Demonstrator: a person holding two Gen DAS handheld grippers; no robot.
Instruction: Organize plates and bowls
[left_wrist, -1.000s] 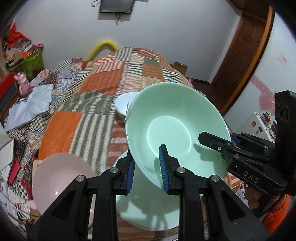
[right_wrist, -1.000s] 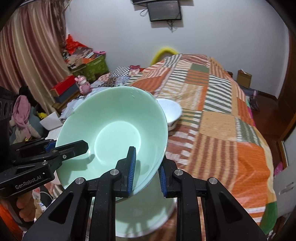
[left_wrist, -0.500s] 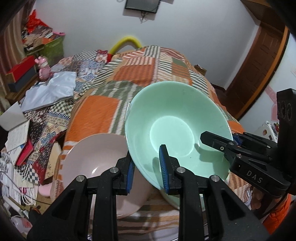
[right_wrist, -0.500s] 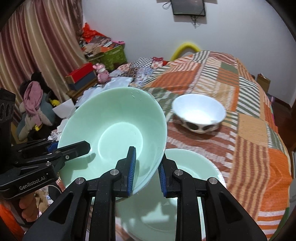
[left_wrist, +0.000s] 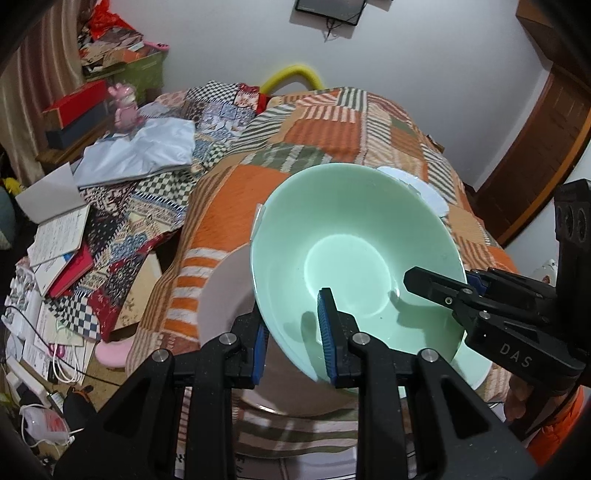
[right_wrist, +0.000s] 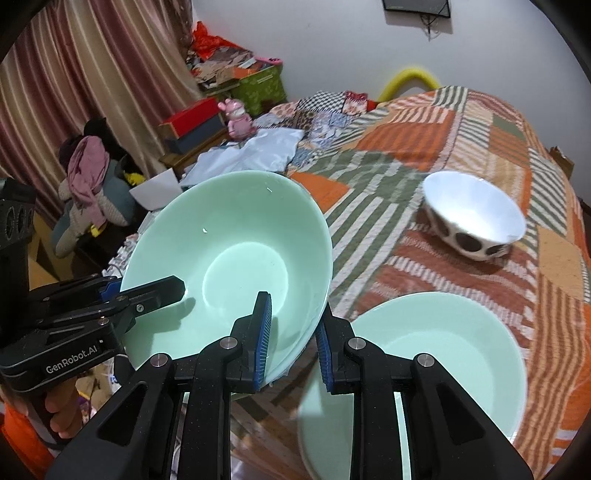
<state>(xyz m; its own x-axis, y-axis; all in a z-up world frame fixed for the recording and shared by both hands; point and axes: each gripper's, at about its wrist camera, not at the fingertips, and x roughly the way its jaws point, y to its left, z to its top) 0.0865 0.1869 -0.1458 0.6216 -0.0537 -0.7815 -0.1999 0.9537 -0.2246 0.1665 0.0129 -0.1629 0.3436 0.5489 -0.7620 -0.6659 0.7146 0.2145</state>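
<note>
green bowl (left_wrist: 354, 254) between both hand-held grippers

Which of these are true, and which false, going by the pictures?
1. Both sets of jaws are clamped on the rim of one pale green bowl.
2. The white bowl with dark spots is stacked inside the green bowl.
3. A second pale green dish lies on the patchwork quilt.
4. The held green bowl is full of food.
1. True: the left gripper and the right gripper both pinch the rim of the pale green bowl.
2. False: the white bowl with dark spots stands alone on the striped patchwork quilt.
3. True: a pale green dish lies there, beside the held bowl.
4. False: it is empty.
</note>
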